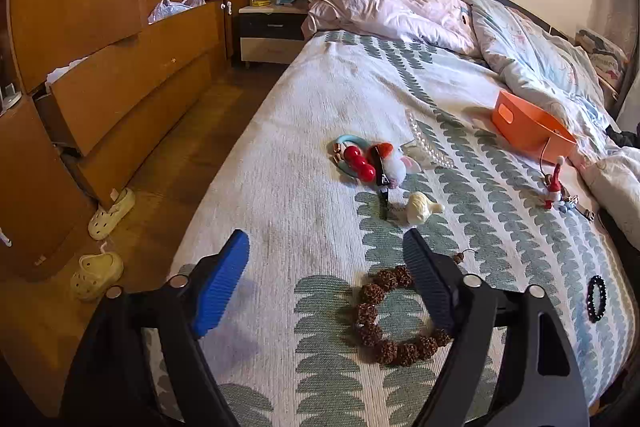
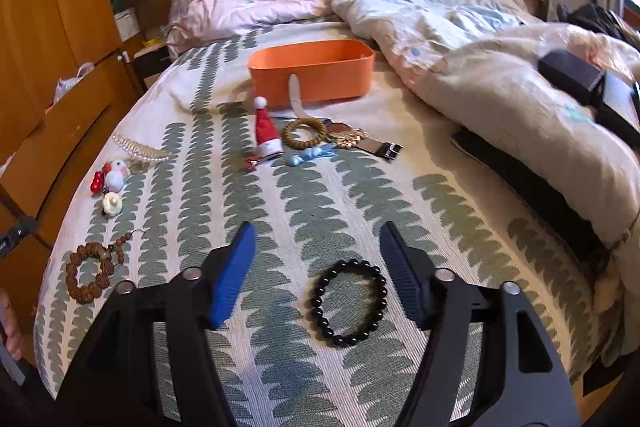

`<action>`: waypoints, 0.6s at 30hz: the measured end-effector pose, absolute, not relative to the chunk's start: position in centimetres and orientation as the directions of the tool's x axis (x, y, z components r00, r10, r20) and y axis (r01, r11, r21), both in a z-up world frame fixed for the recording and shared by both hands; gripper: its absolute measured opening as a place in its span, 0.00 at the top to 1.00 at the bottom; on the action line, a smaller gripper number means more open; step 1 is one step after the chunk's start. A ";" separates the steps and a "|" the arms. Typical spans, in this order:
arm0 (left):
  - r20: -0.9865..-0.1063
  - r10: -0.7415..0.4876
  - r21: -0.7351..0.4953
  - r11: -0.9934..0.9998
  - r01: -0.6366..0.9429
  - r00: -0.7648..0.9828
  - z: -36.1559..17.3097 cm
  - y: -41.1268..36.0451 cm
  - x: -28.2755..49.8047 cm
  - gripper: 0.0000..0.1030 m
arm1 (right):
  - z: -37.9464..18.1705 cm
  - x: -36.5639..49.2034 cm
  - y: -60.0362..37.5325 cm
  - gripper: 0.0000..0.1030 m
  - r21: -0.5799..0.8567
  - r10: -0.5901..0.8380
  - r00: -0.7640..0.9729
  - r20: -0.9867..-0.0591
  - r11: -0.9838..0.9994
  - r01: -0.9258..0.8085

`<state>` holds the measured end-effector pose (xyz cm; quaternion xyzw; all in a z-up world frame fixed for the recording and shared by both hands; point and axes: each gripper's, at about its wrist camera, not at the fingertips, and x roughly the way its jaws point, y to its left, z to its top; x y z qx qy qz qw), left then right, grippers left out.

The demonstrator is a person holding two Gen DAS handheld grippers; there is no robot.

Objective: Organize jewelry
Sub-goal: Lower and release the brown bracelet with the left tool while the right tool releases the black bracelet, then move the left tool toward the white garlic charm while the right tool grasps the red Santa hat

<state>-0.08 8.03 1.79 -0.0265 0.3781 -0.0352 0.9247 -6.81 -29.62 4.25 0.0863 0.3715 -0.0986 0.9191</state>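
Observation:
A brown knobbly bead bracelet (image 1: 394,315) lies on the bedspread just by the right finger of my open, empty left gripper (image 1: 326,247); it also shows in the right wrist view (image 2: 90,273). A black bead bracelet (image 2: 350,301) lies between the fingers of my open, empty right gripper (image 2: 318,237); it shows at the far right of the left wrist view (image 1: 597,297). An orange bin (image 2: 312,73) stands further up the bed, also in the left wrist view (image 1: 530,131). Hair clips with red balls and a pompom (image 1: 372,163) lie ahead of the left gripper.
A Santa-hat clip (image 2: 266,131), a wooden bead ring (image 2: 306,135), a gold piece and a watch strap (image 2: 380,149) lie before the bin. Crumpled duvets (image 2: 460,27) cover the bed's far right. The bed's left edge drops to the floor with slippers (image 1: 110,215) and open drawers (image 1: 120,99).

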 end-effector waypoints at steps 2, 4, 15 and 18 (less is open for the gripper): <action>-0.701 -0.089 -0.068 0.996 0.057 0.708 1.5 7.5 0.1 0.21 | 4.2 -6.5 -28.9 0.27 0.061 -0.119 0.709 -0.695 0.973 0.223; -0.700 -0.093 -0.058 0.996 0.073 0.708 1.2 6.9 0.3 0.18 | 4.1 -6.2 -28.4 0.23 0.035 -0.126 0.709 -0.694 0.977 0.208; -0.706 -0.121 -0.047 0.991 0.125 0.697 0.3 4.8 2.3 0.14 | 3.7 -4.4 -27.0 0.16 -0.005 -0.104 0.712 -0.694 0.990 0.139; -0.705 -0.115 -0.031 0.991 0.131 0.700 0.3 4.1 2.6 0.12 | 3.6 -3.8 -27.1 0.14 -0.008 -0.107 0.705 -0.701 0.990 0.142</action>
